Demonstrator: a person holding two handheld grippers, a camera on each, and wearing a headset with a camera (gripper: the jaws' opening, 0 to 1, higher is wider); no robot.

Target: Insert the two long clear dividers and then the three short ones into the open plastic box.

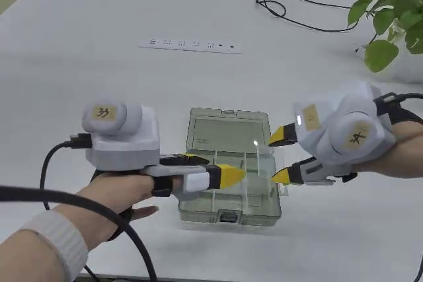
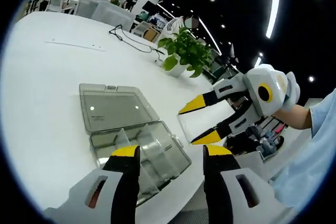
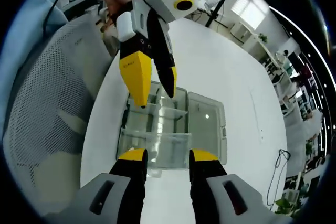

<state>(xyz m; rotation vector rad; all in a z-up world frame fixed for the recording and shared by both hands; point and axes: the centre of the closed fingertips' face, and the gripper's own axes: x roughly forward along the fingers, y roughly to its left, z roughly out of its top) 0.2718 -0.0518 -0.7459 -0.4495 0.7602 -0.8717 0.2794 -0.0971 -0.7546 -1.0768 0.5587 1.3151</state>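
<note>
The right tool [image 1: 283, 158] grips a clear divider [image 3: 156, 148] by two opposite edges, so that the sheet spans the gap between its yellow tips. It holds the sheet above the right part of the open plastic box [image 1: 228, 214]. The left tool [image 1: 215, 167] is open with nothing between its jaws, and it hangs over the left part of the box, and its tips point toward the right tool. The box stands on the white tabletop [image 1: 99, 64] with its lid [image 1: 228, 129] laid flat behind the base. Some clear walls seem to stand already inside the base, but how many I cannot tell. Farther on the tabletop lie a white power strip [image 1: 190, 45] and a black cable [image 1: 291, 11], and a green plant [image 1: 390, 11] stands at the right.
</note>
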